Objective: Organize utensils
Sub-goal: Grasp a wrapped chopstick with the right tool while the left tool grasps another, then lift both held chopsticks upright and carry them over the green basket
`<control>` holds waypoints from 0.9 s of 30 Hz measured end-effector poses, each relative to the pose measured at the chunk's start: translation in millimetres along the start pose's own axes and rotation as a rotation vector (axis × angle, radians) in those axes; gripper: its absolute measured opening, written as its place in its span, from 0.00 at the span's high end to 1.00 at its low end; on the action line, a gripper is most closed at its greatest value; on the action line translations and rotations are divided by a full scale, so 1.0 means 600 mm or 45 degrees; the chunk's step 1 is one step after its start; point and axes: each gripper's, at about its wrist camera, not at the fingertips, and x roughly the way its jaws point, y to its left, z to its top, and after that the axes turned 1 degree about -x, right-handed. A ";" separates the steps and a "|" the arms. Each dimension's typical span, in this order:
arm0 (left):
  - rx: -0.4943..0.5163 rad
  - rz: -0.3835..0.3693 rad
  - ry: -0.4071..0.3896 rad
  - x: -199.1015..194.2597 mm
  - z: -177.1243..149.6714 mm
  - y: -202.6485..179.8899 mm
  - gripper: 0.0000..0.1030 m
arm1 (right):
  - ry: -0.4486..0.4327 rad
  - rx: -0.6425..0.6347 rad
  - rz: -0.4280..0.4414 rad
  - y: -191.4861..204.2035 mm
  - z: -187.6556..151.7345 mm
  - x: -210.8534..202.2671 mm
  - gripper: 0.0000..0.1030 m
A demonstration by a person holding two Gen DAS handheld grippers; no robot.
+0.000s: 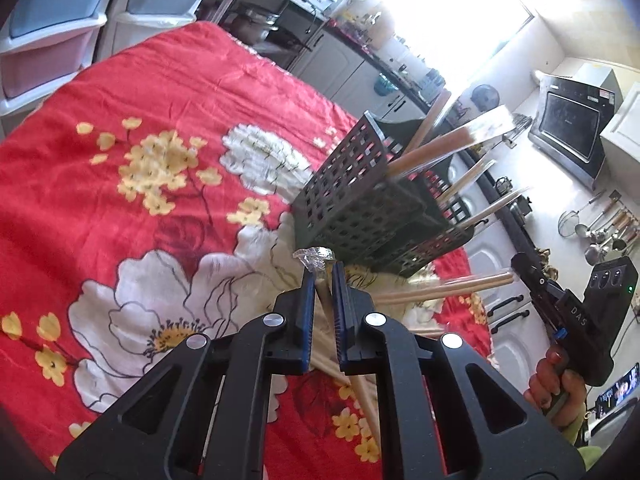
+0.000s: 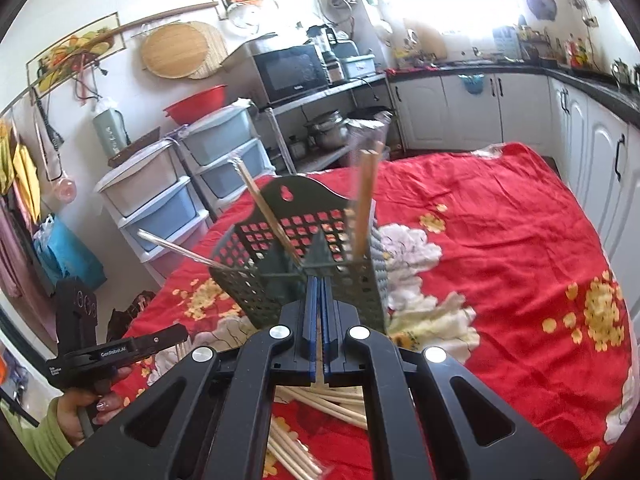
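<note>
Left wrist view: left gripper (image 1: 321, 276) clamped on wrapped chopstick (image 1: 325, 300), crinkled wrapper tip poking past fingertips, aimed toward holder (image 1: 352, 200). Step, as I judge: loading chopsticks into holder; several already stand inside. Next move calls for lifting, lining tip over open compartment. Loose chopsticks (image 2: 320, 404) lie on red cloth (image 2: 500, 240) below grippers. Right gripper (image 2: 319, 280) nearly closed at holder's near rim; grasp uncertain.

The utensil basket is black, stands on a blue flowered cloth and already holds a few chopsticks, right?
Not quite: the cloth is red, not blue, as the right wrist view shows. The basket is black and does hold a few chopsticks.
</note>
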 end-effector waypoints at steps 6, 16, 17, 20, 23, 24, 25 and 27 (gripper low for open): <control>0.032 -0.043 -0.054 -0.010 0.020 -0.032 0.96 | -0.019 -0.080 0.044 0.034 0.017 0.003 0.98; 0.123 -0.109 -0.141 -0.028 0.057 -0.089 0.97 | -0.048 -0.176 0.096 0.080 0.049 0.001 0.98; 0.133 -0.115 -0.150 -0.029 0.061 -0.095 0.97 | -0.053 -0.184 0.100 0.083 0.052 0.000 0.98; 0.159 -0.131 -0.167 -0.031 0.069 -0.111 0.97 | -0.067 -0.202 0.105 0.088 0.060 -0.006 0.98; 0.182 -0.147 -0.179 -0.030 0.075 -0.124 0.97 | -0.084 -0.218 0.106 0.092 0.067 -0.015 0.98; 0.188 -0.151 -0.183 -0.029 0.076 -0.128 0.97 | -0.088 -0.223 0.105 0.093 0.069 -0.017 0.98; 0.193 -0.158 -0.187 -0.029 0.079 -0.132 0.97 | -0.094 -0.226 0.104 0.094 0.071 -0.020 0.98; 0.204 -0.165 -0.196 -0.029 0.082 -0.139 0.97 | -0.107 -0.228 0.102 0.095 0.076 -0.026 0.98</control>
